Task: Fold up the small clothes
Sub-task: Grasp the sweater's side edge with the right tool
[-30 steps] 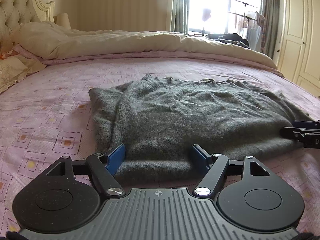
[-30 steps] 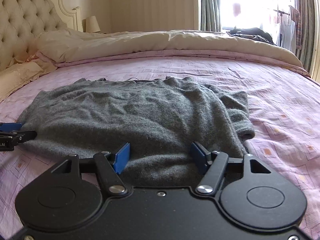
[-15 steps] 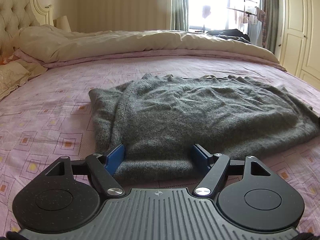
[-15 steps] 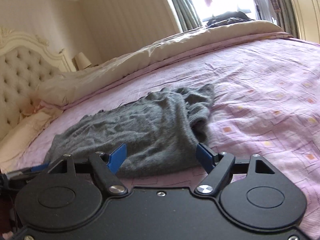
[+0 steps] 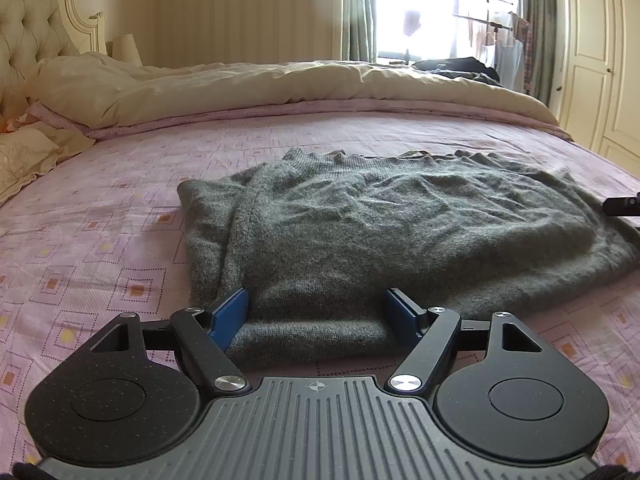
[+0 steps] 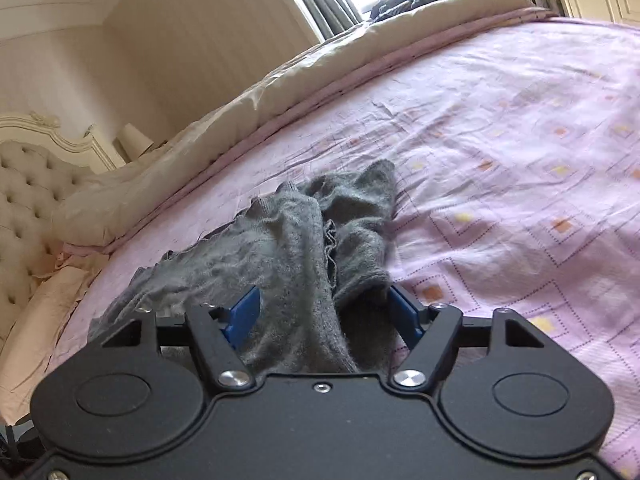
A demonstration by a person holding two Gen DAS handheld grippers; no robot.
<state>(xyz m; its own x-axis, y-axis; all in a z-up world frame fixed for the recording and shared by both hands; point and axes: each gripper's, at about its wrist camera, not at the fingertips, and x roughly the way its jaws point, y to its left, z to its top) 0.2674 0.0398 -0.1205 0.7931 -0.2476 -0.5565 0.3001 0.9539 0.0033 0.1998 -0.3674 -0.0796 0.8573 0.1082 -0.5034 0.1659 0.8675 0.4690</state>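
The fuzzy grey knitted wool sweater (image 5: 360, 232) looked soft and matt, ribbed at its hem. The pink patterned cotton bed sheet (image 5: 100, 240) was smooth, finely creased cloth. The cream quilted duvet (image 5: 240, 88) had a faint sheen. The left hand-held gripper (image 5: 316, 312) was matt black speckled plastic with 2 shiny metal pivots and blue rubbery pads (image 5: 230, 312). The cream button-tufted headboard (image 6: 28, 188) looked padded.

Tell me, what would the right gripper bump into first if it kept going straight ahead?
Most likely the grey sweater. The right gripper has its closing jaws around the sweater's bunched end already, and more of the knit lies directly ahead. Past that is the pink bedspread.
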